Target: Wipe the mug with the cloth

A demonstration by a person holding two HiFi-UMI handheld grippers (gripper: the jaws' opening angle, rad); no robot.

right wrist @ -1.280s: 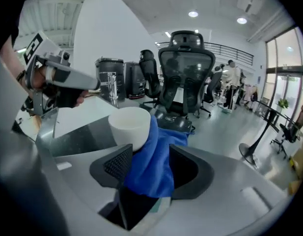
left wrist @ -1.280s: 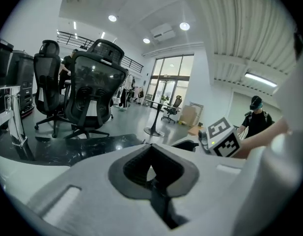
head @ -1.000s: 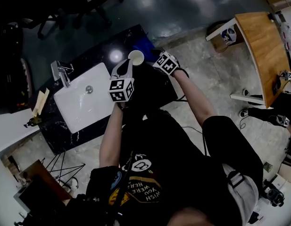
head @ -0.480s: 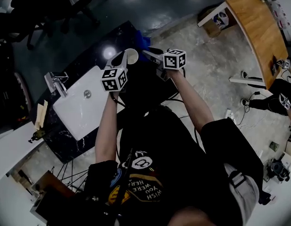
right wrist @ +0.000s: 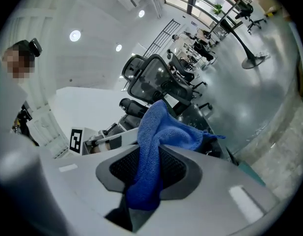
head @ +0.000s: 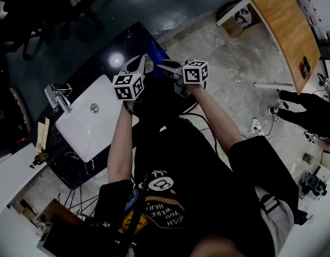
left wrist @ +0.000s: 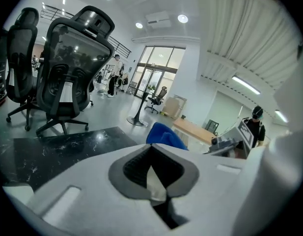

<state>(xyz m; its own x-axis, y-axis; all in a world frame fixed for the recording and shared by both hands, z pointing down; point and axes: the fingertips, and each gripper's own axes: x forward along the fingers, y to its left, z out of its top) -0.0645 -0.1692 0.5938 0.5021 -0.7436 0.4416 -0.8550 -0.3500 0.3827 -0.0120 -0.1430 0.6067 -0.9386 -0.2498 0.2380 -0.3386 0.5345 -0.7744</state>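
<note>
— So, where is the mug (left wrist: pixel 154 185)?
— In the left gripper (head: pixel 139 62). Its jaws are closed on a pale edge of it, above the dark counter (head: pixel 103 71) beside the white sink (head: pixel 84 125).
— And the cloth (right wrist: pixel 158 127)?
— It's blue, bunched between the pads of the right gripper (head: pixel 162 67), which pinch it narrowly. It hangs close beside the left gripper's tips.

A white sink (head: pixel 87 125) with its faucet (head: pixel 58 95) sits in the dark marbled tabletop (head: pixel 95 68) — a wooden table (head: pixel 285 20) stands well apart, black office chairs (left wrist: pixel 72 68) beyond.
</note>
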